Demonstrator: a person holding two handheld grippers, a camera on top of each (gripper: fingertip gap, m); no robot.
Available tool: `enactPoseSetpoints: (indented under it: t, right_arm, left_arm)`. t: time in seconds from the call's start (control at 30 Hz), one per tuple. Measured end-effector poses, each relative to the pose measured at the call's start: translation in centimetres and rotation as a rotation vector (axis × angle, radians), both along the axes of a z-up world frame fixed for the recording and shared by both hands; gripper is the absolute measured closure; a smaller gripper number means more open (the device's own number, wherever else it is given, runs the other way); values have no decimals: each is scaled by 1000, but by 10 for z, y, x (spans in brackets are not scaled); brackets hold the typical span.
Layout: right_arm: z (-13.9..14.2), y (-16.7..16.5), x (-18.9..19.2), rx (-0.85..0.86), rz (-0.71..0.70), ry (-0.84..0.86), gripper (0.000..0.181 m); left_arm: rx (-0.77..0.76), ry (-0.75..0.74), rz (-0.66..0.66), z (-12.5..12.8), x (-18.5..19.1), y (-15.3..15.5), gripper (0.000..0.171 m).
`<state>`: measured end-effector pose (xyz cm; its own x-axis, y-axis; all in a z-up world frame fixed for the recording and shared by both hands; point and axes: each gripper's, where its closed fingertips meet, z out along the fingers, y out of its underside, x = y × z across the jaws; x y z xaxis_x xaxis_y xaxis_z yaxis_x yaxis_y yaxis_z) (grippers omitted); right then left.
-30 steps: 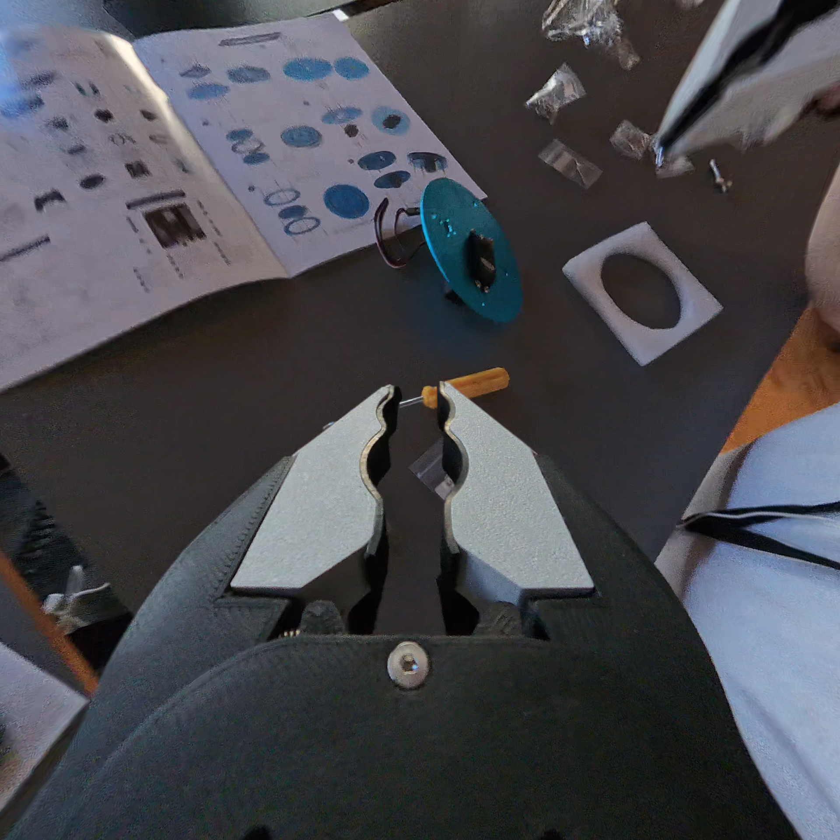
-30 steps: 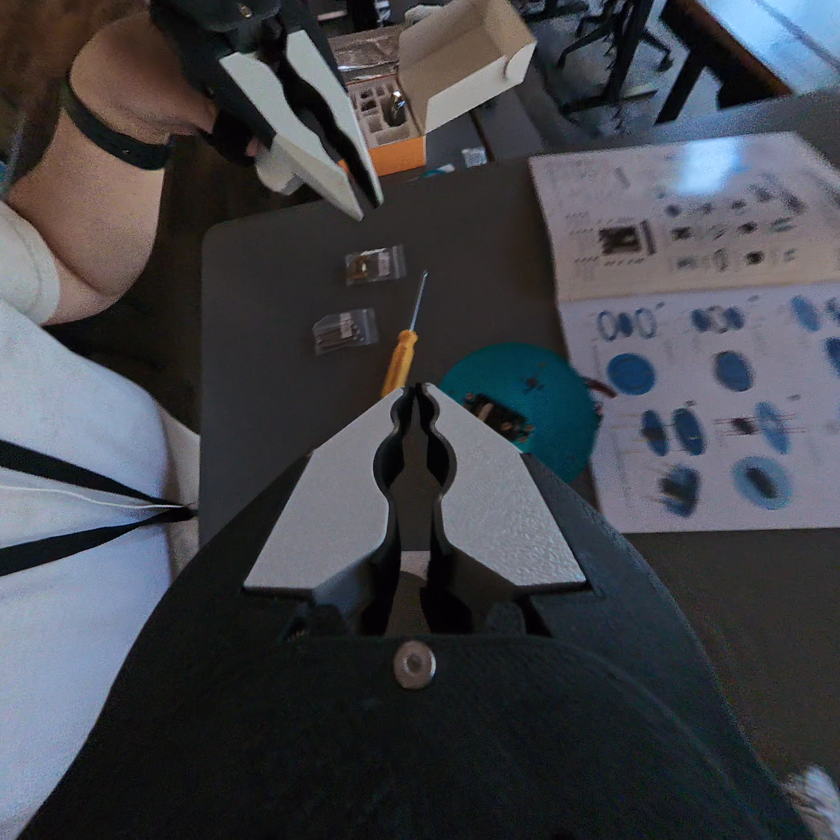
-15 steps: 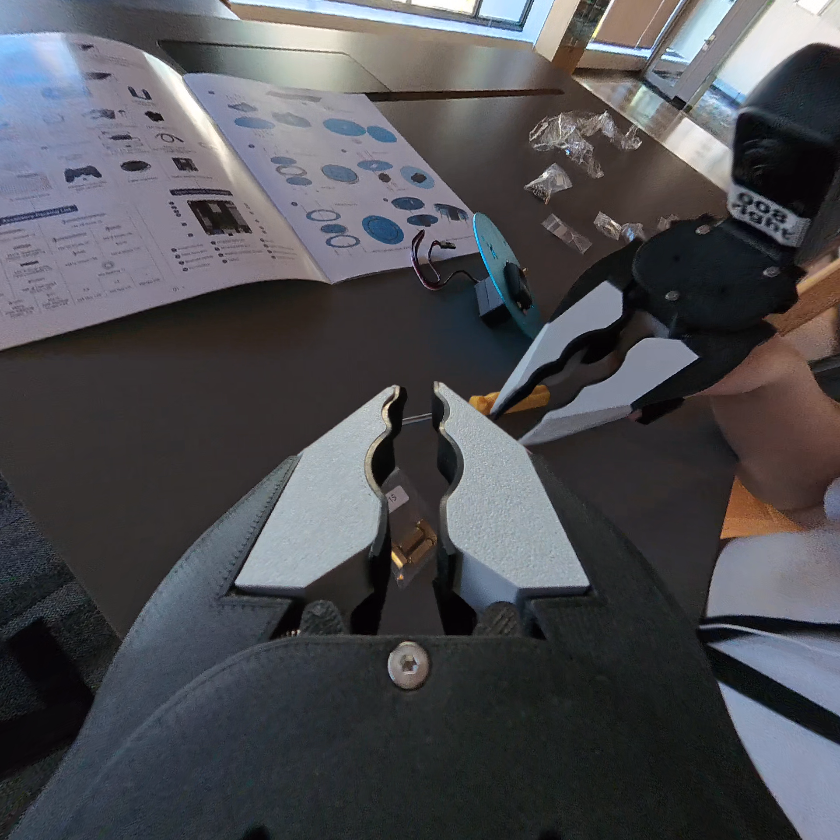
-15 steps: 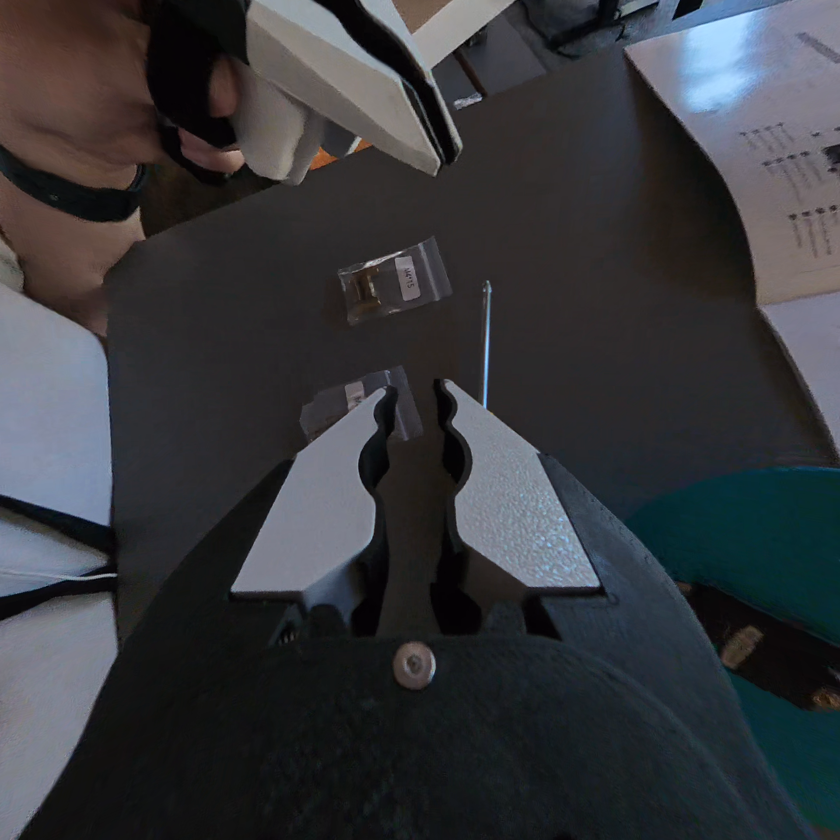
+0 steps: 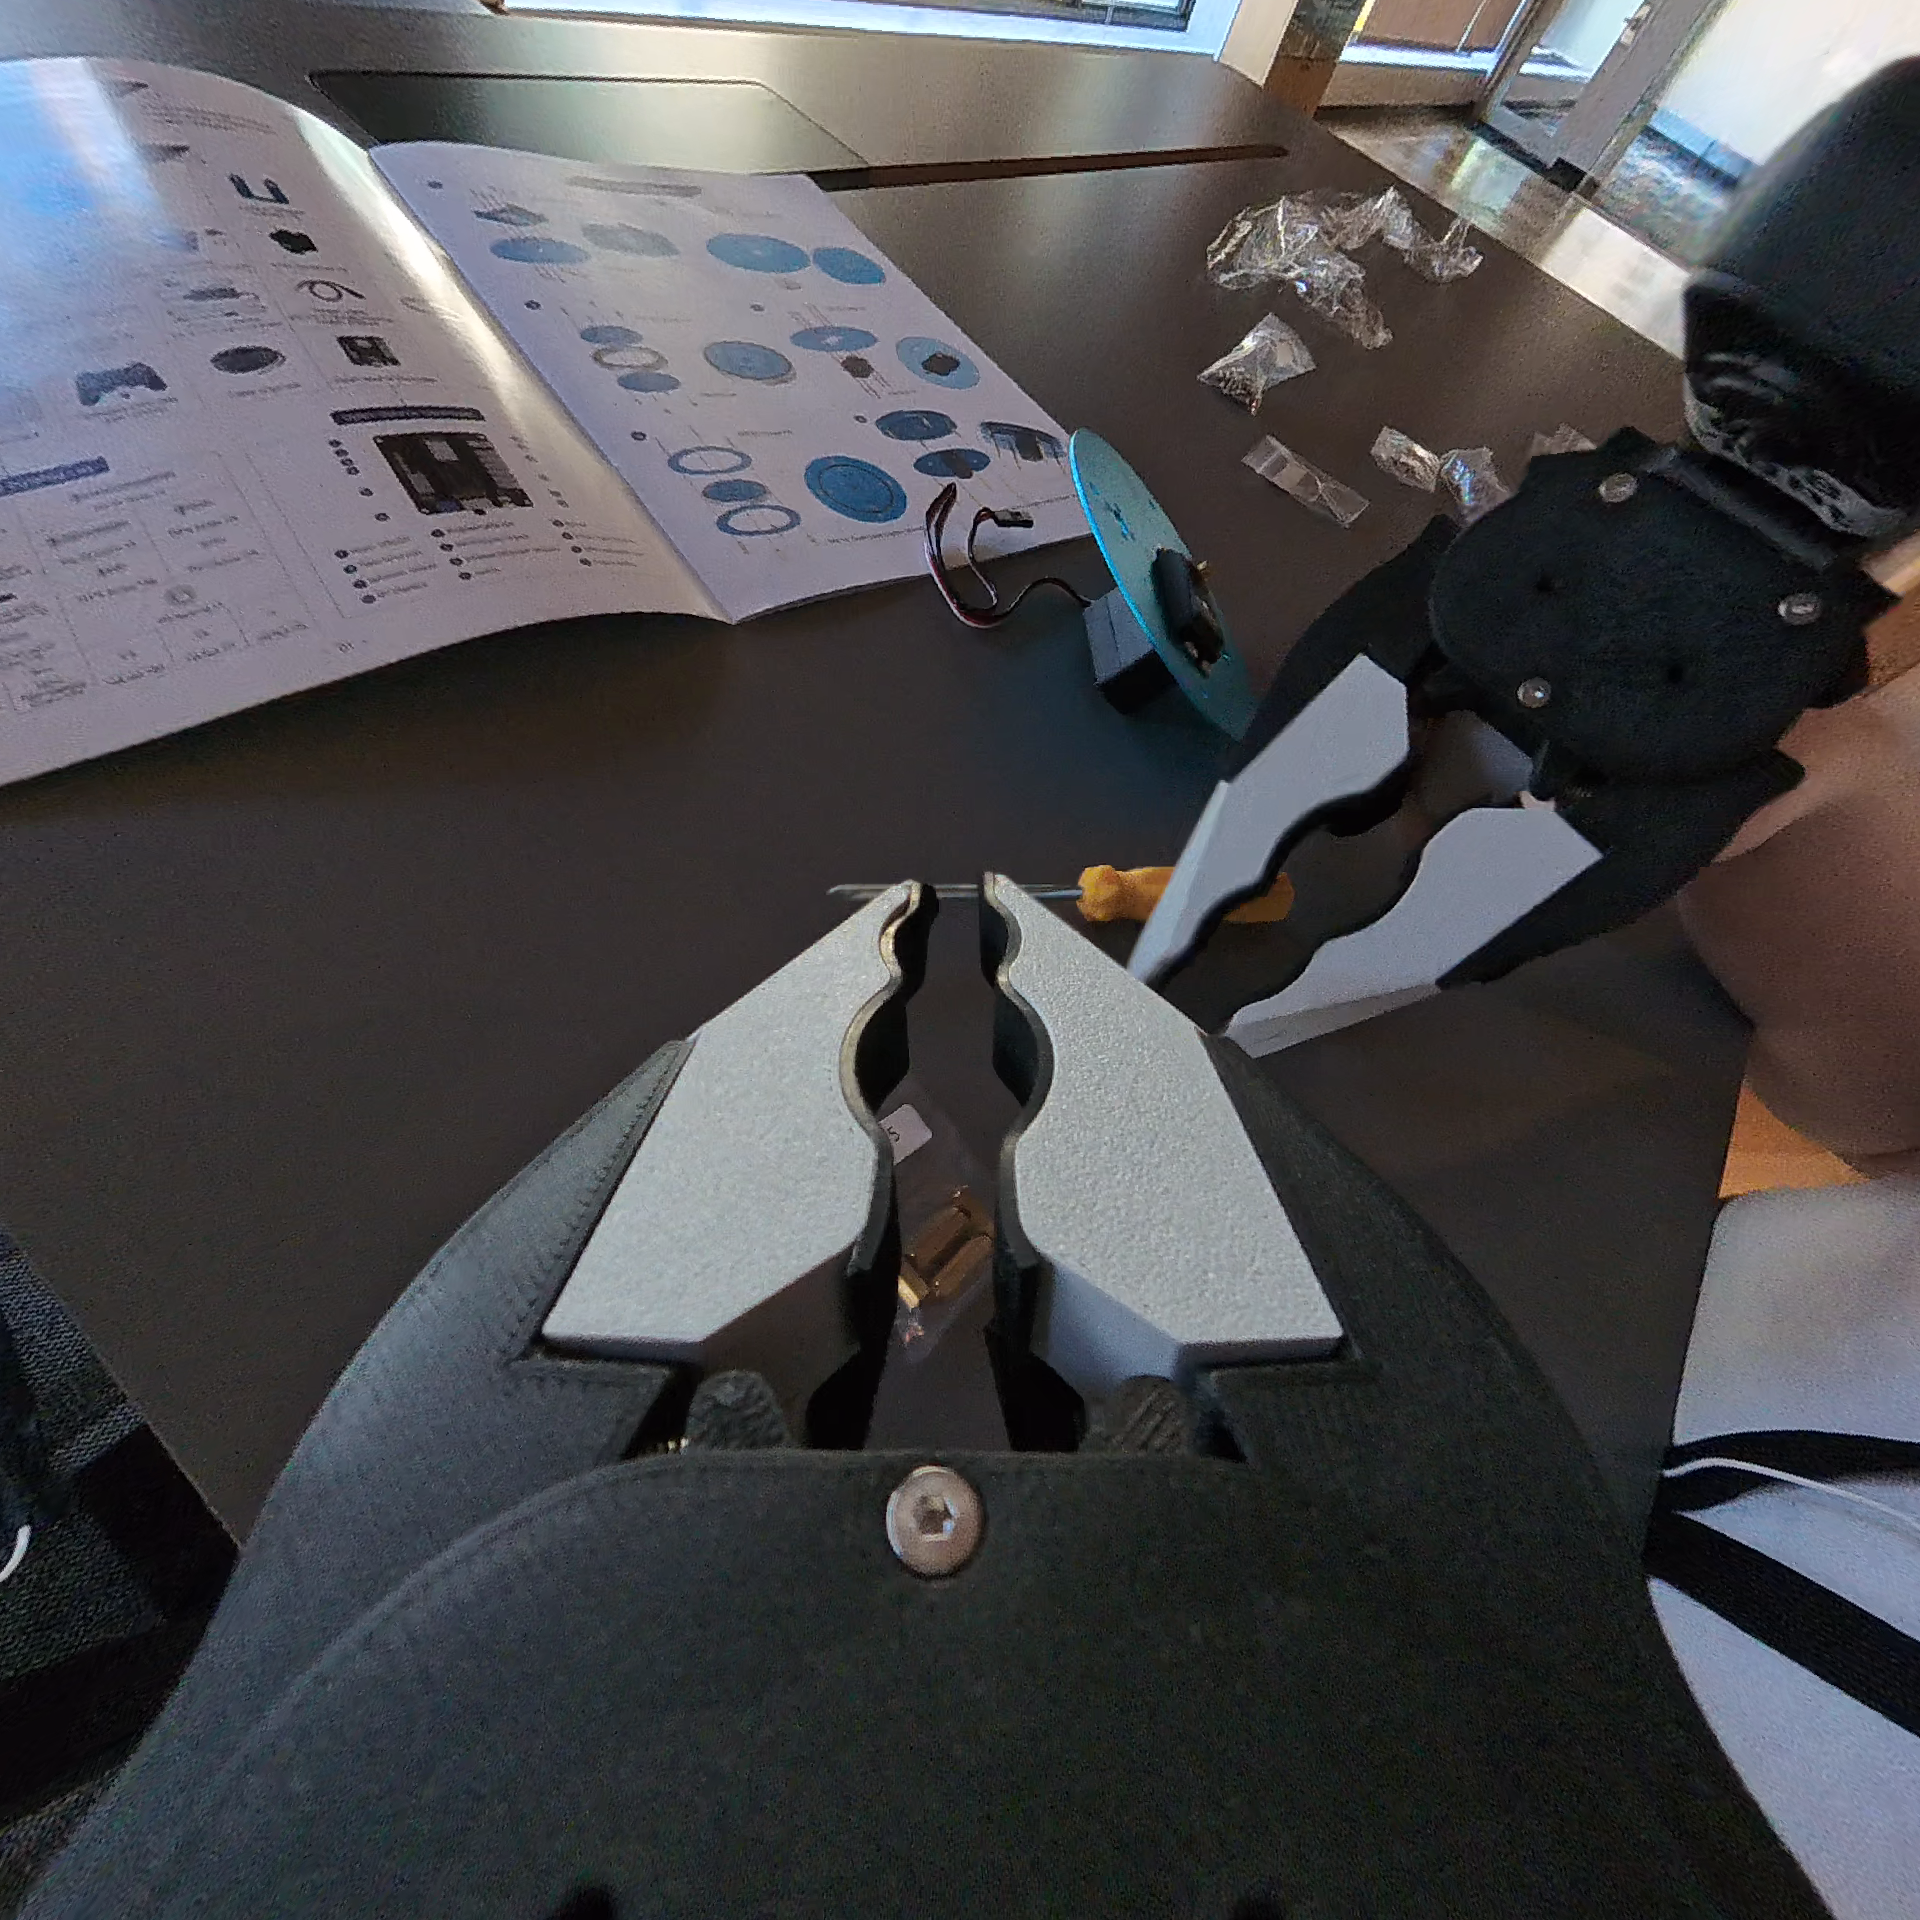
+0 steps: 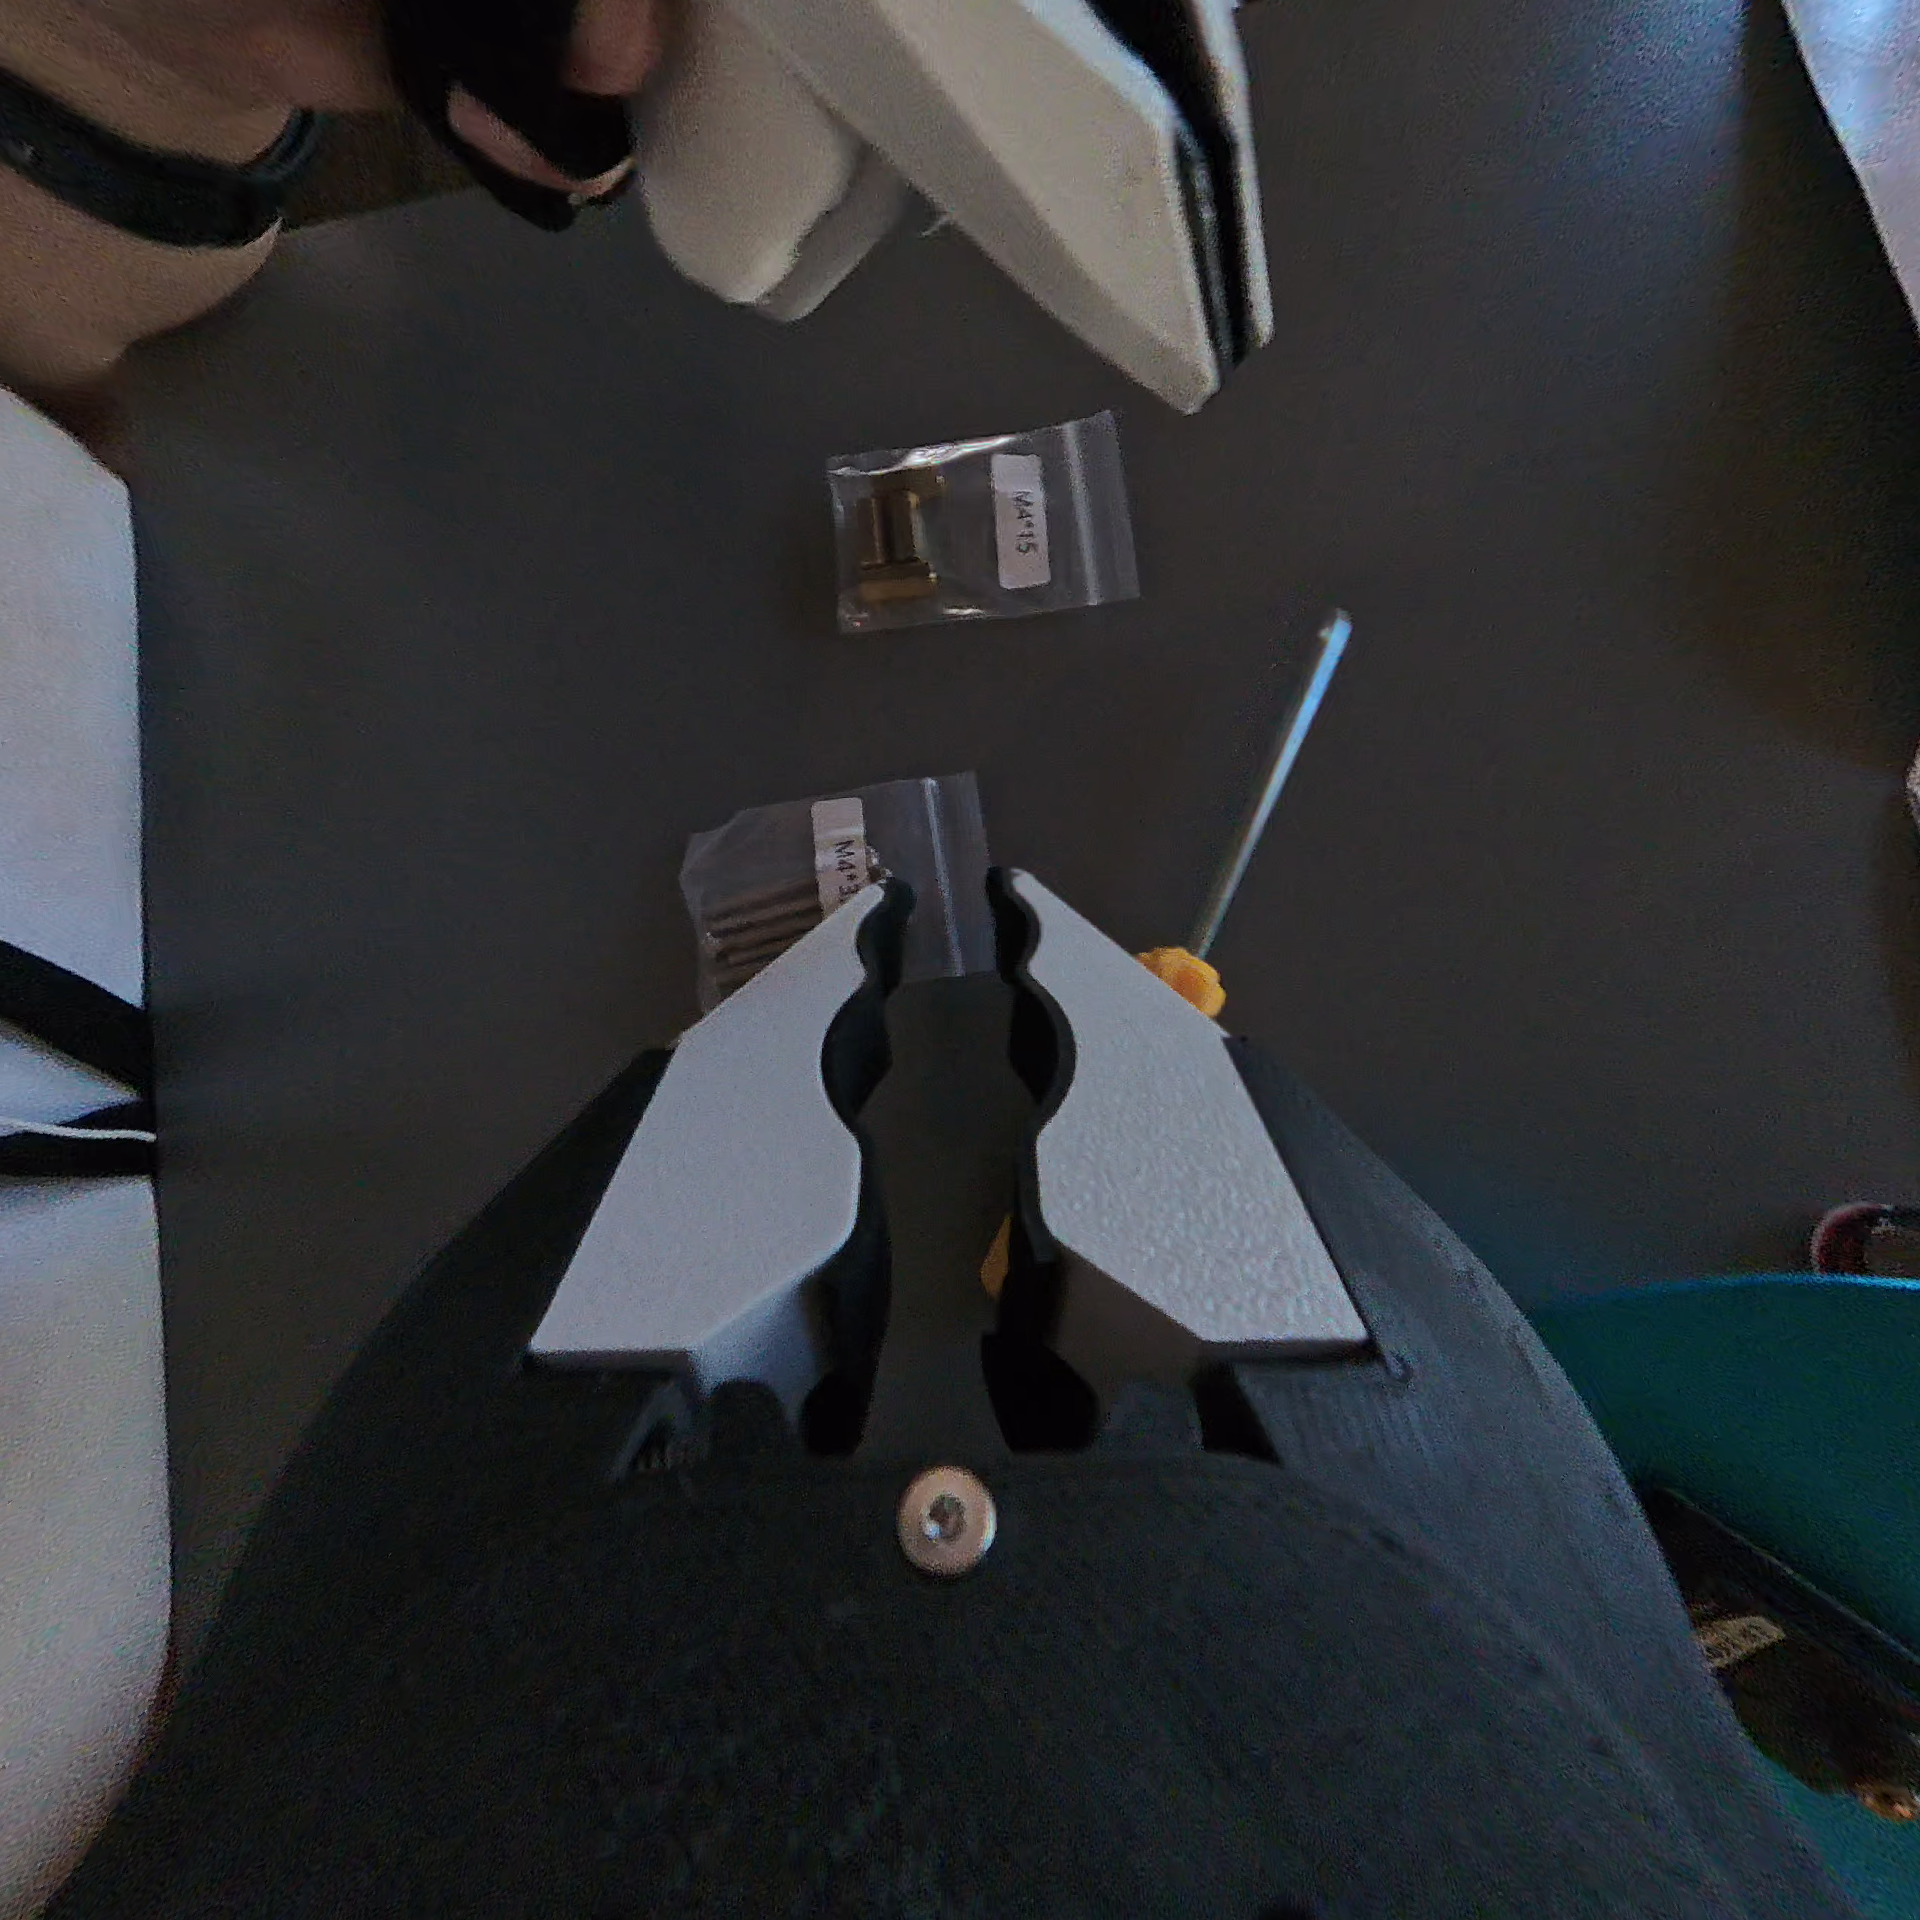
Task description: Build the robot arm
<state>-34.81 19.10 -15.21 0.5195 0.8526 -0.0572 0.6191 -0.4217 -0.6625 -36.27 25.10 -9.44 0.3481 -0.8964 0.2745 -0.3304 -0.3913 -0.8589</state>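
My left gripper (image 5: 956, 894) hovers low over the dark table, jaws a narrow gap apart and empty. A clear bag of brass standoffs (image 5: 940, 1247) lies on the table under its jaws; it also shows in the right wrist view (image 6: 977, 520), just below the left gripper (image 6: 1210, 353). My right gripper (image 6: 945, 883) is slightly open and empty, its tips over a clear bag of dark screws (image 6: 769, 904). An orange-handled screwdriver (image 6: 1268, 800) lies just right of it. In the left wrist view the right gripper (image 5: 1184, 1003) stands over the screwdriver's handle (image 5: 1117, 894).
An open instruction booklet (image 5: 416, 416) lies at the far left. A teal disc with a black servo and wires (image 5: 1153, 582) stands beyond the screwdriver, and shows at the right (image 6: 1766, 1403). Several crumpled clear bags (image 5: 1309, 260) lie far right. A person's white shirt (image 5: 1818, 1558) borders the table. The gap from one gripper's tips to the other's is roughly 9 centimeters.
My right gripper has come down close over the screw bag and screwdriver handle, and its jaws have parted from shut. My left gripper has tilted lower over the brass standoff bag.
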Motion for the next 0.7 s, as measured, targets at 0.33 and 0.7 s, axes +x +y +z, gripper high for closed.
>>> enactPoseSetpoints:
  t: [0.33, 0.7]
  right_arm:
    - [9, -6, -5, 60, 16, -2, 181]
    - [27, -7, 8, 153, -29, 91, 180]
  left_arm:
    - [-13, 26, -14, -8, 0, -1, 165]
    - [-127, 70, -194, -21, 1, -42, 157]
